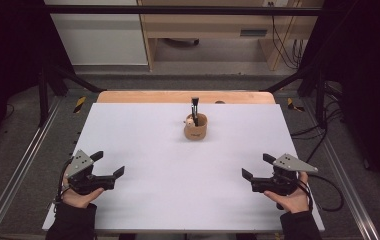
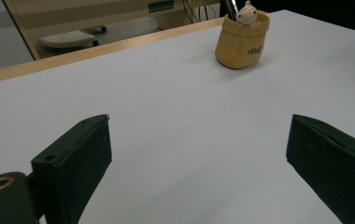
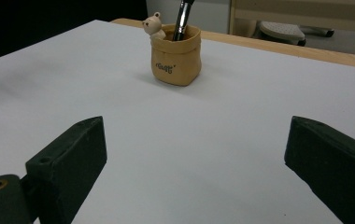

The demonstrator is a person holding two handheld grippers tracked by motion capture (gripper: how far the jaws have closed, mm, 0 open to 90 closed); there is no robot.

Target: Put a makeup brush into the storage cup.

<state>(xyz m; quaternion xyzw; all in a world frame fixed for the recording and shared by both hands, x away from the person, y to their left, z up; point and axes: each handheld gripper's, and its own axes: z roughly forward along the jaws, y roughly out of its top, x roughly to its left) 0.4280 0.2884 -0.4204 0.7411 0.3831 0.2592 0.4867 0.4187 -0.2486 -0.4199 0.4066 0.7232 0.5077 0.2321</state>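
Left gripper (image 1: 109,163) and right gripper (image 1: 256,166) both gape empty — well apart from the tan pot (image 1: 196,127) holding a pen (image 1: 195,106).

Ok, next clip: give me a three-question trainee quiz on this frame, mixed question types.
1. True or false: the left gripper is shut on the tan pot.
2. Multiple choice: what stands inside the pot? A) a pair of scissors B) a dark, slim tool C) a spoon
3. Short answer: where does the pot sit relative to the right gripper, and what small figure is on its rim?

Key
1. False: its jaws are wide apart and hold nothing, near the table's front edge, far from the pot.
2. B.
3. Farther back, near the middle of the white table, between both grippers' lines of sight; a small pale bear figure.
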